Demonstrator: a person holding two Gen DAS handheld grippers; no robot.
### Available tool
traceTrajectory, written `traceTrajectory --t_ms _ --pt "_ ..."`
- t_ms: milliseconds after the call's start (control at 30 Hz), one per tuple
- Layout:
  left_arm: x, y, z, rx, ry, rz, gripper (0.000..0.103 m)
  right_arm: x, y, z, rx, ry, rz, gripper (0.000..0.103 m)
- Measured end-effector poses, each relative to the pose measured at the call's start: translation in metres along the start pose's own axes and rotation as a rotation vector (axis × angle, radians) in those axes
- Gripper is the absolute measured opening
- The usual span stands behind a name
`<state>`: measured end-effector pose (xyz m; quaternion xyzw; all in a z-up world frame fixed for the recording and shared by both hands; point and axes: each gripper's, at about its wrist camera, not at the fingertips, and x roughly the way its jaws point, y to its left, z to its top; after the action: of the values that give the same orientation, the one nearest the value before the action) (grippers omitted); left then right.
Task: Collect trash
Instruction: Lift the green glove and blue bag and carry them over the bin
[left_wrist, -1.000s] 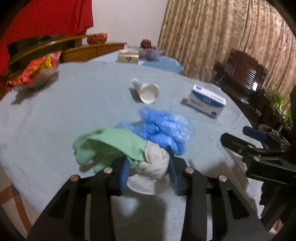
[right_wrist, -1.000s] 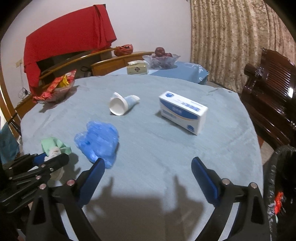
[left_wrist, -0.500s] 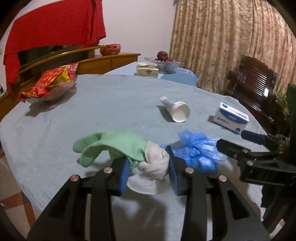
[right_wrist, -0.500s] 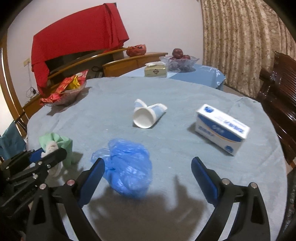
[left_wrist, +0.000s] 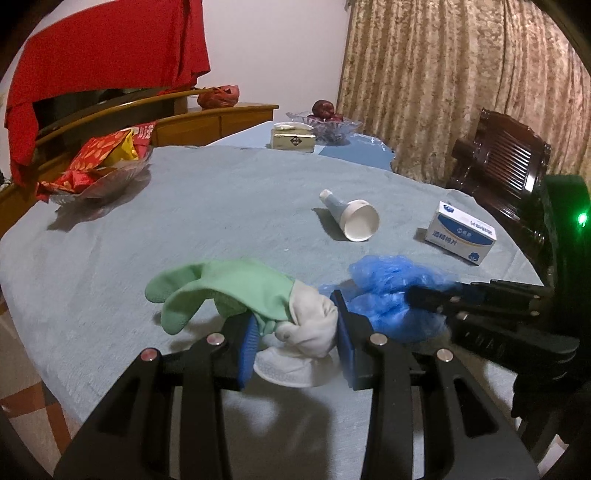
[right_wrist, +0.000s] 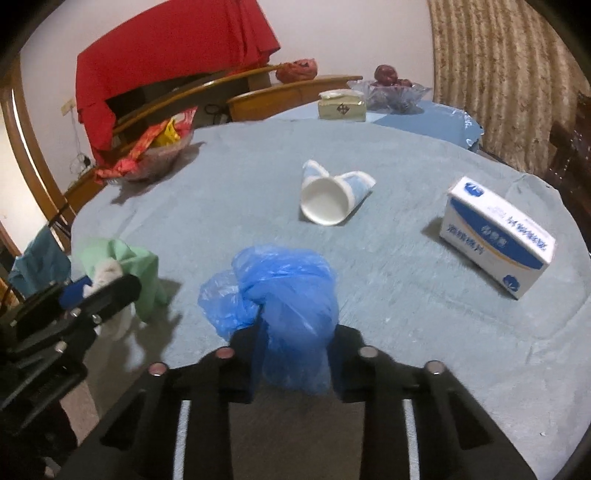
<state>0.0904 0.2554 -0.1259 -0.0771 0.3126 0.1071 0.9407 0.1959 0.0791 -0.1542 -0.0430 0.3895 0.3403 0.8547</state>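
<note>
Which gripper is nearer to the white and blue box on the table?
Right. The right gripper, shut on the blue plastic bag, sits left of the box with bare cloth between. The left gripper, holding the green glove, is farther left, beyond the bag.

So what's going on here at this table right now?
A person is clearing trash off a blue-grey tablecloth with a gripper in each hand. The left gripper is clamped on a green and white glove. The right gripper has just been closing, and its jaws now pinch a crumpled blue plastic bag. A crushed paper cup and a white and blue box lie farther out on the table, untouched.
</note>
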Motion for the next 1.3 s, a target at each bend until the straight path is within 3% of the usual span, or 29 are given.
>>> traceTrajectory --t_ms 667,1300 --pt "-0.022 -0.061 0.022 0.080 -0.064 -0.104 0.035 -0.089 -0.038 0.007 0.030 -0.156 -0.067 0.015" --pt "-0.036 -0.177 0.049 0.201 -0.111 -0.294 0.035 -0.200 -0.113 -0.005 0.125 -0.315 -0.219 0.015"
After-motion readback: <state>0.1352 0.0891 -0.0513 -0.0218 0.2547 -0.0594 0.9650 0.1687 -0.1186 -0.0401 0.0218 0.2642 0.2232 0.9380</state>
